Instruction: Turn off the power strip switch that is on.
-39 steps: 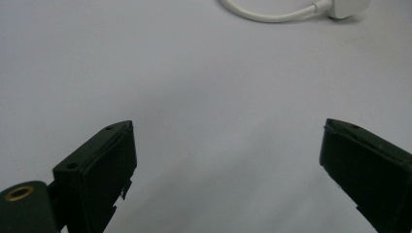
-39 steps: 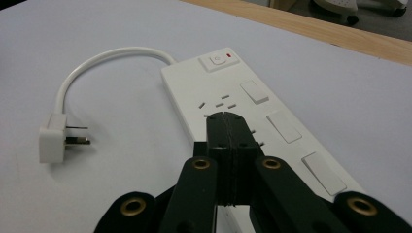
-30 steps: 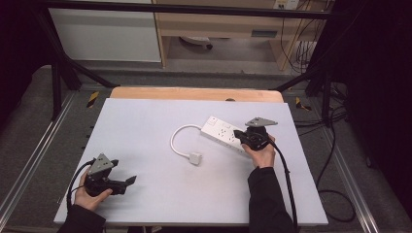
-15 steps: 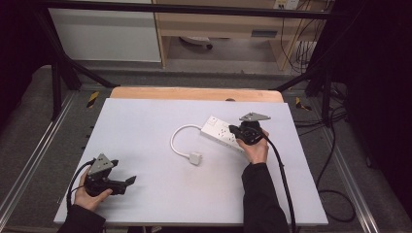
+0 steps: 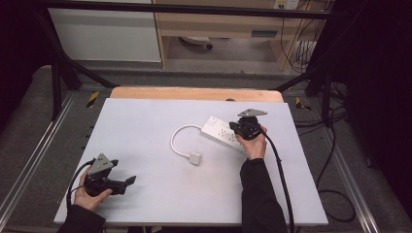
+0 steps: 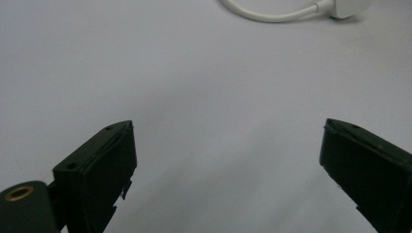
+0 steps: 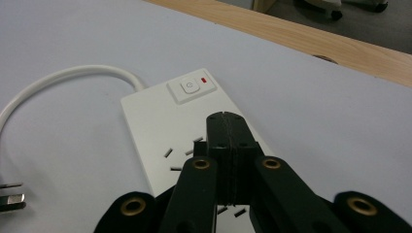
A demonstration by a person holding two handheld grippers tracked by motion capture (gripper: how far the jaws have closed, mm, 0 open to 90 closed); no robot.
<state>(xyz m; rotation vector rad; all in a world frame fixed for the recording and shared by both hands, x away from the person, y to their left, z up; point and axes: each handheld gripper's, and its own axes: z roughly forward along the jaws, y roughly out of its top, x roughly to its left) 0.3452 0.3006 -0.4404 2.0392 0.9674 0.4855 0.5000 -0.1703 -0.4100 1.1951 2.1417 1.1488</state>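
**Power strip under closed right jaws; left gripper idle and spread**

A white power strip is lying flat on the pale grey table, directly beneath the right gripper. That gripper's two black jaws are pressing face to face with nothing between them, their tips hanging over the socket slots in the middle of the strip's top face. Whether the tips are touching the plastic cannot be told. Just beyond the tips, the strip's square switch button is sitting with a small red indicator beside it.

From the strip's far end a white cable is curling away to the side of the closed jaws and looping back toward the person, ending in a white plug that is lying on the table well short of either gripper. In the right gripper view the plug's metal pins are showing at the left edge.

In the high view the right hand is holding its gripper over the strip, a dark sleeve trailing back from it.

The left gripper is resting well apart from the strip, near the table's front corner, in the left hand. Its jaws are standing wide, released, with bare table between them; the cable's loop is lying far ahead of them.

A wooden strip is bordering the table's far edge.
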